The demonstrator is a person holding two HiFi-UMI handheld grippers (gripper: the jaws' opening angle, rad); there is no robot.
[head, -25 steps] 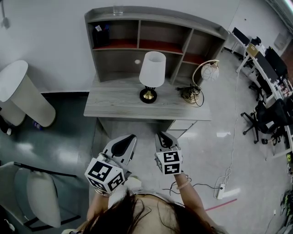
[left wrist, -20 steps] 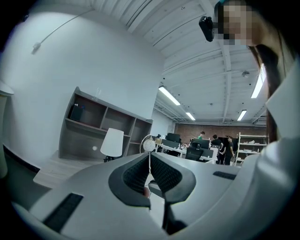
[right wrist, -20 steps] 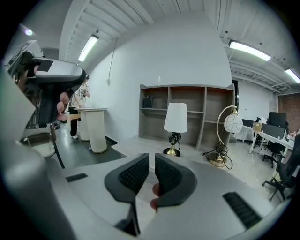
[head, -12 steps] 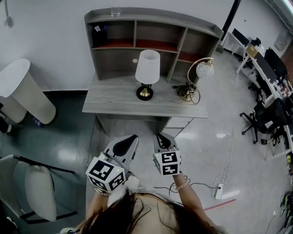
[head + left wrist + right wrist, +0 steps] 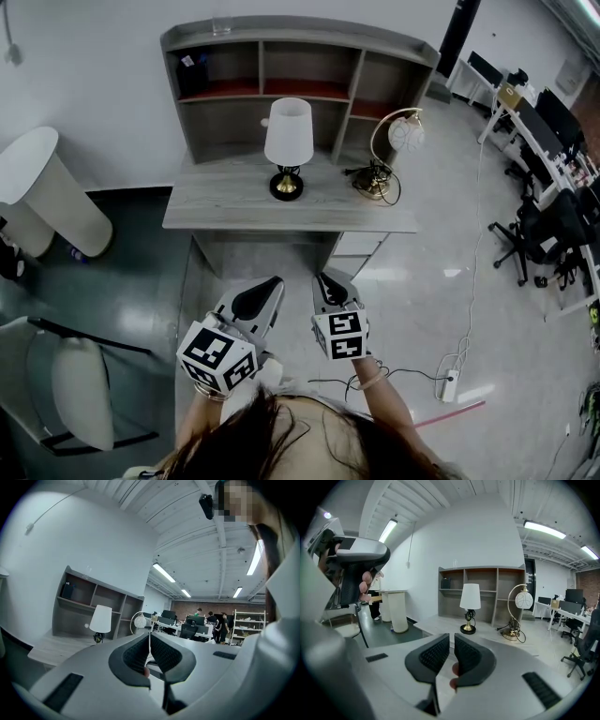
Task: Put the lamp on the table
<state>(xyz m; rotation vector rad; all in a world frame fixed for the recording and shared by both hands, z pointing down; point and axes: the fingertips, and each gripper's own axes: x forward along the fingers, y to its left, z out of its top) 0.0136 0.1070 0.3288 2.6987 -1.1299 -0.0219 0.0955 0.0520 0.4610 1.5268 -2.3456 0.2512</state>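
Lamp (image 5: 288, 150) on table (image 5: 225, 202), well apart frm fingers (image 5: 251, 305)

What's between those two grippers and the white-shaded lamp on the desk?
Nothing stands there: the head view shows only bare floor and bare desk top between the left gripper, right gripper and lamp.

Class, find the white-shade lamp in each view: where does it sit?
Head view: white-shade lamp upper centre, on the table.
Left gripper view: the lamp left of centre, mid-height.
Right gripper view: the lamp near centre.
Shared landmark: globe lamp, to its right in every view.
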